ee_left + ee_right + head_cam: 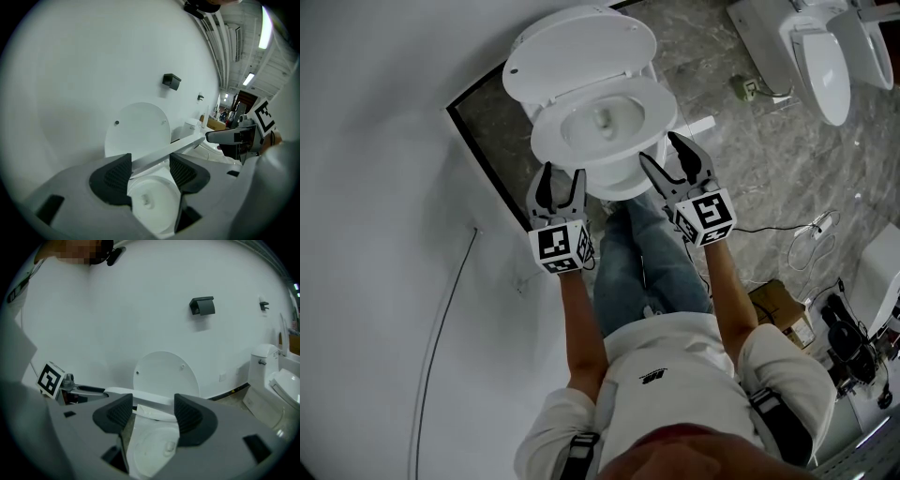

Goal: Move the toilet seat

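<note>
The white oval plastic toilet seat (656, 108) sits slightly lifted over the white ceramic bowl (600, 127). Its front rim lies between the unclenched jaws of the left gripper (562, 173) and right gripper (664, 152). Best to lift both sides evenly, swinging it towards the upright lid (572, 52).

White short-sleeved shirt (675, 370), blue jeans (652, 258), perhaps dark shoulder straps (783, 424); grey tongs (563, 178) (666, 153) carry black-and-white marker cubes (560, 246) (706, 216).

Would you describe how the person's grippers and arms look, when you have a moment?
Both the left gripper and right gripper have light grey bodies with two black, ribbed jaw pads. Each carries a white cube with black square markers. The person wears a white short-sleeved shirt.
</note>
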{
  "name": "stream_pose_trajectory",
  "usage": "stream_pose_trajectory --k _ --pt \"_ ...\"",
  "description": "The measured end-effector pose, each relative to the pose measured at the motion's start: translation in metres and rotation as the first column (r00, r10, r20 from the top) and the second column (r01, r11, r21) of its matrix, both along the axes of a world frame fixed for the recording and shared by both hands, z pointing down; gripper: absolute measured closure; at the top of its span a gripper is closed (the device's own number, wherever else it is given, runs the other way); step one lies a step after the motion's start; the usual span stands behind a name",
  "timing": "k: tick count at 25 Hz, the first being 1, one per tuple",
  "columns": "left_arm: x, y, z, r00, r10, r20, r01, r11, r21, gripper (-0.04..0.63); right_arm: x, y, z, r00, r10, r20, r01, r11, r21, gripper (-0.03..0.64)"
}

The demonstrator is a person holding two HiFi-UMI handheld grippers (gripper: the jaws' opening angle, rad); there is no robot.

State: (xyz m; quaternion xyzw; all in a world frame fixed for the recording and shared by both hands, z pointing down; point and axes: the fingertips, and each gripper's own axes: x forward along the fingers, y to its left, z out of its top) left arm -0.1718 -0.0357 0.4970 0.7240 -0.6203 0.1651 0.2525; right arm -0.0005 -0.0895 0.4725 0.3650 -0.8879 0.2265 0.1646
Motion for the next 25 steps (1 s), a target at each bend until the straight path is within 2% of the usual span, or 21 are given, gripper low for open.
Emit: stream_pose_trajectory --k 25 --pt "-0.025 -0.053 -0.02 0.999 -0.05 -0.022 0.051 0.998 0.046 0.34 -0.024 -0.057 -0.018 1.0 -0.007 0.022 0.006 1.0 0.027 0.322"
